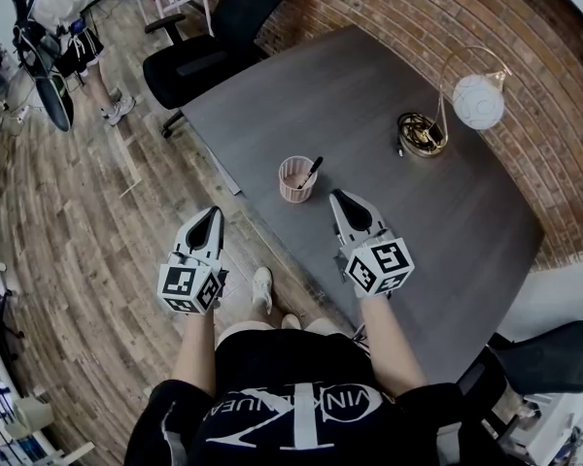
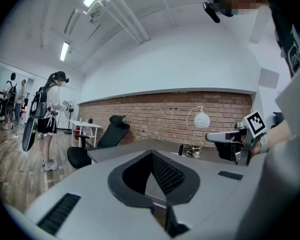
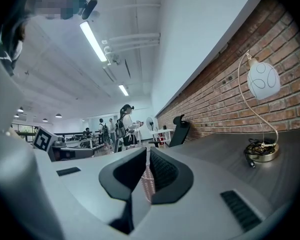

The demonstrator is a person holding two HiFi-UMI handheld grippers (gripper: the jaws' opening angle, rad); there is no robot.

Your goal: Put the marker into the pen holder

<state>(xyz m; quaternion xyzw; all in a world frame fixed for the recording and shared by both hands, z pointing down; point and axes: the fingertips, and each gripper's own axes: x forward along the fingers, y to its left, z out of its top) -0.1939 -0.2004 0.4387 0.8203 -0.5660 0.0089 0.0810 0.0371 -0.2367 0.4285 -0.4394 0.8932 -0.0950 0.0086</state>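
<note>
A pink mesh pen holder [image 1: 293,183] stands on the grey table [image 1: 350,85] near its front edge. A black marker [image 1: 311,171] leans upright inside it, tip sticking out. My right gripper [image 1: 338,196] hovers level just right of the holder, shut with nothing in it. Through the slit between its jaws the right gripper view shows the pink holder [image 3: 146,185]. My left gripper [image 1: 214,212] is off the table's left edge, over the wooden floor. Its jaws meet at the tip [image 2: 151,154] with nothing between them.
A lamp with a white globe [image 1: 479,100] and a gold base [image 1: 421,132] stands at the table's far right, by the brick wall. A black office chair [image 1: 209,42] sits beyond the table's far-left corner. A person [image 1: 63,37] stands on the floor further left.
</note>
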